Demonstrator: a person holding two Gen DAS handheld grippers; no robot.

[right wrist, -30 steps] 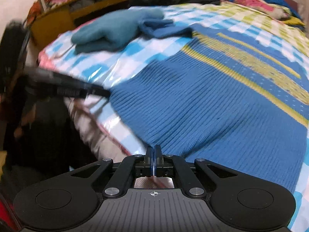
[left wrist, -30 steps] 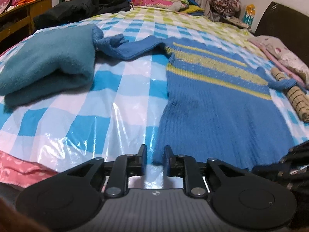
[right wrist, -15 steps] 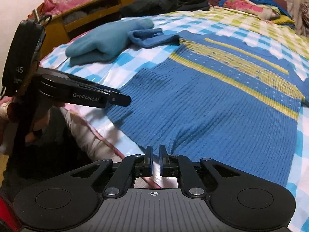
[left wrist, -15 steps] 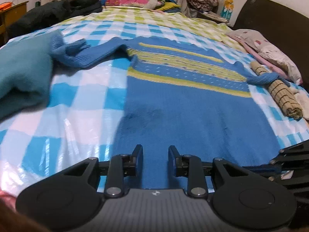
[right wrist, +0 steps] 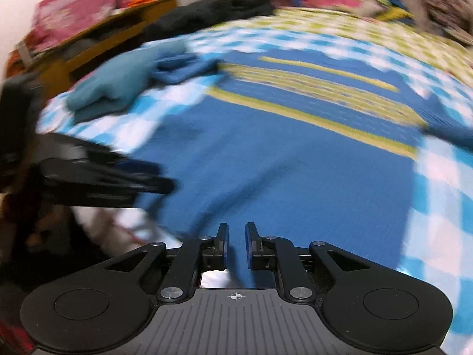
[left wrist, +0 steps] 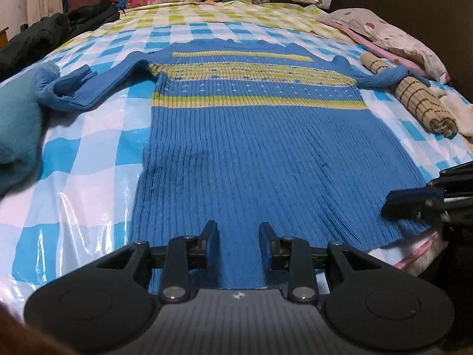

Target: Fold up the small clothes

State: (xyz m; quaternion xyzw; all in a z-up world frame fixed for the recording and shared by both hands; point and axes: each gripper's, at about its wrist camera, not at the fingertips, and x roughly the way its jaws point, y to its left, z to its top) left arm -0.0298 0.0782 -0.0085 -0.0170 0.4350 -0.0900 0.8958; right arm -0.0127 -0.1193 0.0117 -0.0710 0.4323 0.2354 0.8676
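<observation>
A blue knit sweater (left wrist: 254,148) with yellow-green stripes lies flat on the checked bed cover, sleeves spread to both sides. My left gripper (left wrist: 239,233) is open over the middle of its bottom hem, holding nothing. My right gripper (right wrist: 236,236) is open a little at the hem's near edge, with the sweater (right wrist: 280,153) spread ahead of it; that view is blurred. The right gripper also shows in the left wrist view (left wrist: 414,207) at the hem's right corner. The left gripper shows in the right wrist view (right wrist: 142,183) at the left.
A folded teal garment (left wrist: 14,118) lies left of the sweater by its left sleeve (left wrist: 77,91). A rolled tan checked cloth (left wrist: 422,103) lies on the right. Dark clothes (left wrist: 53,32) and pillows (left wrist: 399,38) sit at the bed's far end. A wooden shelf (right wrist: 97,47) stands left.
My right gripper has let go of the hem and opened a little. My left gripper has opened wider and moved right, from the hem's left corner to its middle.
</observation>
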